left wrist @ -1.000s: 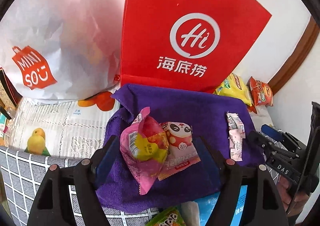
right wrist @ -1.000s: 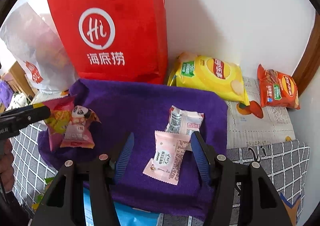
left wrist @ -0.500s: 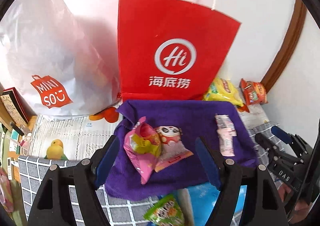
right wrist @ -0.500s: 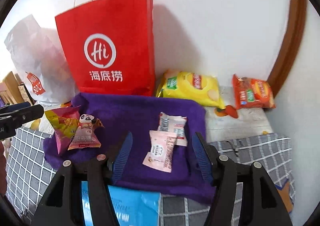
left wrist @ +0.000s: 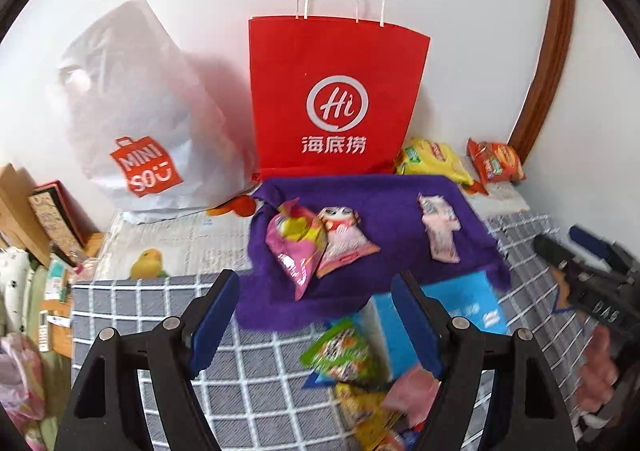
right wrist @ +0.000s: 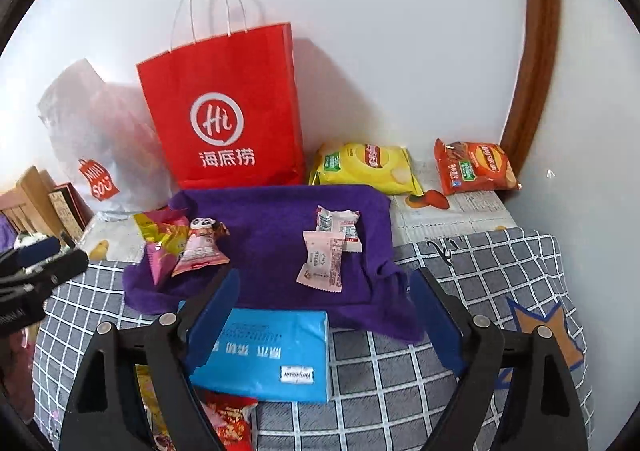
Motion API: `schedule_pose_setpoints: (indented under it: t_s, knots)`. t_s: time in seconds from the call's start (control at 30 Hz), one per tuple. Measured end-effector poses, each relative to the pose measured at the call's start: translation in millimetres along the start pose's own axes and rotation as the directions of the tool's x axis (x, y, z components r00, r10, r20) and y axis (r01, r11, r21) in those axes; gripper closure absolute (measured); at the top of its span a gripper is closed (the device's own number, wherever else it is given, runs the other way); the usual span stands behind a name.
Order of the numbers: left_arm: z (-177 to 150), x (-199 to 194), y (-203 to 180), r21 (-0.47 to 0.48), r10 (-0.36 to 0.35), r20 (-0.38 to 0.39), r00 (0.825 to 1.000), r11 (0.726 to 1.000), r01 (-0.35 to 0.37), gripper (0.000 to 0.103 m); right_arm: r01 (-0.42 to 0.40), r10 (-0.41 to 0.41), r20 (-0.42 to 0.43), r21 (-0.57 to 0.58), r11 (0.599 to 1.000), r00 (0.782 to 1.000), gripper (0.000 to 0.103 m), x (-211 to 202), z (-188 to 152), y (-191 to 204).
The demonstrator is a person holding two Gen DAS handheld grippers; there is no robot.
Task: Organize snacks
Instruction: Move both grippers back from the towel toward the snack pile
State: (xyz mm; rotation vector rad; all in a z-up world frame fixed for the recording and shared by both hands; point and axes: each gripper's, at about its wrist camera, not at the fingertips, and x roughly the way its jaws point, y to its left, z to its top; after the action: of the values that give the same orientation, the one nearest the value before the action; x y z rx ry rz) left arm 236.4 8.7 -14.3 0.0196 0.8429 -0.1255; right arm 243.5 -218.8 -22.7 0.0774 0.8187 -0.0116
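Observation:
A purple towel (left wrist: pixel 384 195) (right wrist: pixel 272 219) lies on the checked cover. On it sit a pink-yellow snack bag (left wrist: pixel 294 241) (right wrist: pixel 160 239), a panda snack pack (left wrist: pixel 342 235) (right wrist: pixel 202 247) and two pale pink wrappers (left wrist: pixel 440 227) (right wrist: pixel 324 259). My left gripper (left wrist: pixel 316 315) is open and empty, above the towel's near edge. My right gripper (right wrist: pixel 324 315) is open and empty, over a blue packet (right wrist: pixel 264 355) (left wrist: pixel 460 303). More snacks (left wrist: pixel 344 355) (right wrist: pixel 228 423) lie near the front.
A red paper bag (left wrist: pixel 336 99) (right wrist: pixel 228 119) and a white plastic bag (left wrist: pixel 136 131) (right wrist: pixel 92 139) stand against the wall. A yellow chip bag (right wrist: pixel 368 165) (left wrist: pixel 432 159) and an orange chip bag (right wrist: pixel 476 167) (left wrist: pixel 496 163) lie at the back right. Boxes (left wrist: pixel 36 219) stand left.
Both grippers have pulled back and up from the towel, empty and open. The snacks on the towel have not moved. The blue packet and front snacks have come into view.

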Motion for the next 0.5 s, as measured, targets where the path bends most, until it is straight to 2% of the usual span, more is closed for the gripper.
schedule_pose_setpoints:
  t_s: [0.13,0.37,0.5]
  knots:
    - [-16.3,-10.1,2.3,0.008,-0.001,-0.013,1.0,1.0,0.002,0.026,-0.006,0.006,0.019,-0.004,1.0,1.0,0.016,-13.1,-14.1,-0.4]
    - [-46.3,-22.5,7.4,0.018,-0.013,-0.052,0.999,1.0,0.014,0.026,-0.092,0.094,-0.077,0.033,0.995,0.993,0.016,-15.7,-38.5,4.0]
    - [-57.6,-29.3,13.4,0.014,-0.019,-0.055,0.998,1.0,0.02,0.026,-0.123,0.125,-0.09,0.03,0.992,0.988,0.024,-18.7,-53.1,13.6]
